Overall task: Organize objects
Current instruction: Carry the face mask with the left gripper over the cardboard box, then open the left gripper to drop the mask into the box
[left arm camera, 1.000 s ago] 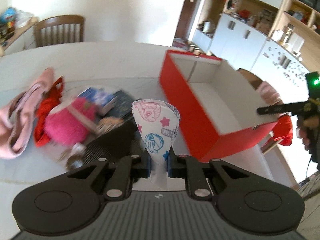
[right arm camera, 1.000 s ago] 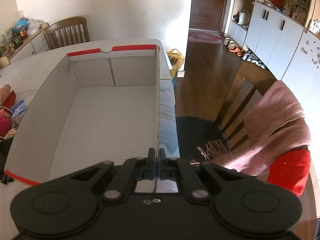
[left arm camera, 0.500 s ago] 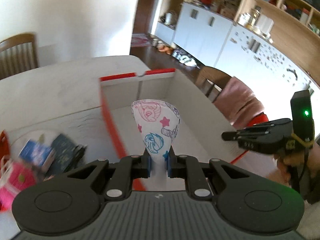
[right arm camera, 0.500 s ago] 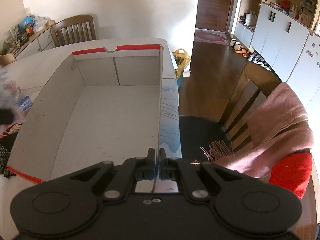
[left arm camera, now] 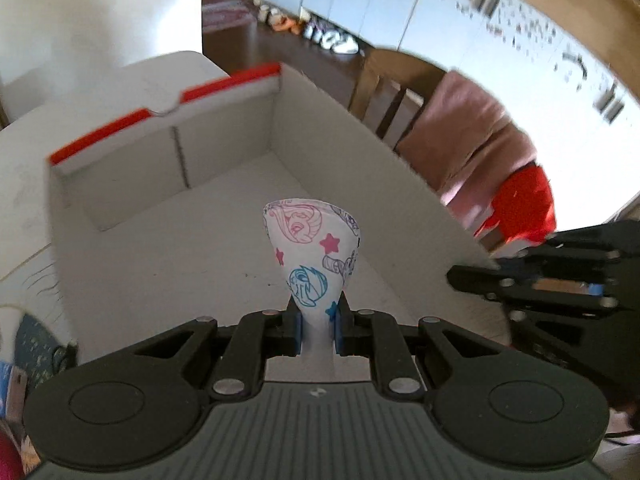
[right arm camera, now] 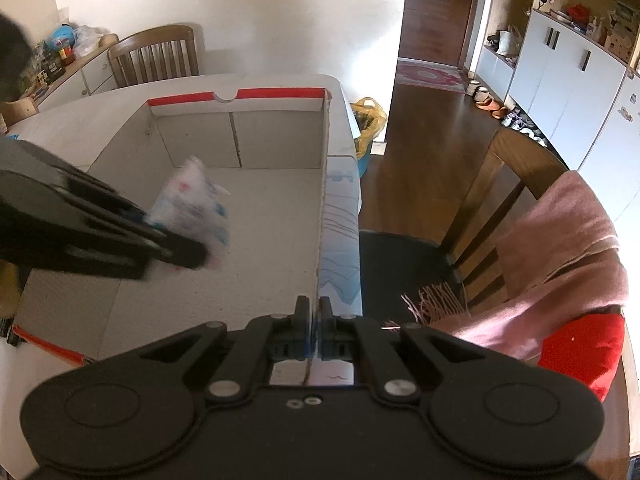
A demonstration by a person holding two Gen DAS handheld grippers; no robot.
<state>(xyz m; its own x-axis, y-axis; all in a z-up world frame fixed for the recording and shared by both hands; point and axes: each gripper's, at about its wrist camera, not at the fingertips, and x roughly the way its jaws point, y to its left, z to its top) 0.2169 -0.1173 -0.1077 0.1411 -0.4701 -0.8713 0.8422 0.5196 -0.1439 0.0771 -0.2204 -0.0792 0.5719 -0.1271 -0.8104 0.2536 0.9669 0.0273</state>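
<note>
My left gripper (left arm camera: pixel 317 320) is shut on the squeezed base of a white paper cup (left arm camera: pixel 312 248) printed with pink and blue cartoons and stars. The cup hangs over the bare inside of the white box with a red rim (left arm camera: pixel 224 152). In the right wrist view the cup (right arm camera: pixel 192 196) and the left gripper (right arm camera: pixel 188 254) come in blurred from the left, above the box (right arm camera: pixel 200 144) floor. My right gripper (right arm camera: pixel 315 320) is shut on the box's right wall at its near end. It also shows at the right edge of the left wrist view, right gripper (left arm camera: pixel 456 276).
Beside the box stands a wooden chair with a pink scarf (right arm camera: pixel 560 248) and a red cloth (right arm camera: pixel 580 344) on it. Dark and blue books (left arm camera: pixel 36 348) lie left of the box. Another chair (right arm camera: pixel 156 54) is behind the table and a yellow bag (right arm camera: pixel 370 120) on the floor.
My left gripper has carried the cup to the right, from over the pile of toys and books to over the inside of the box. The right gripper has kept still.
</note>
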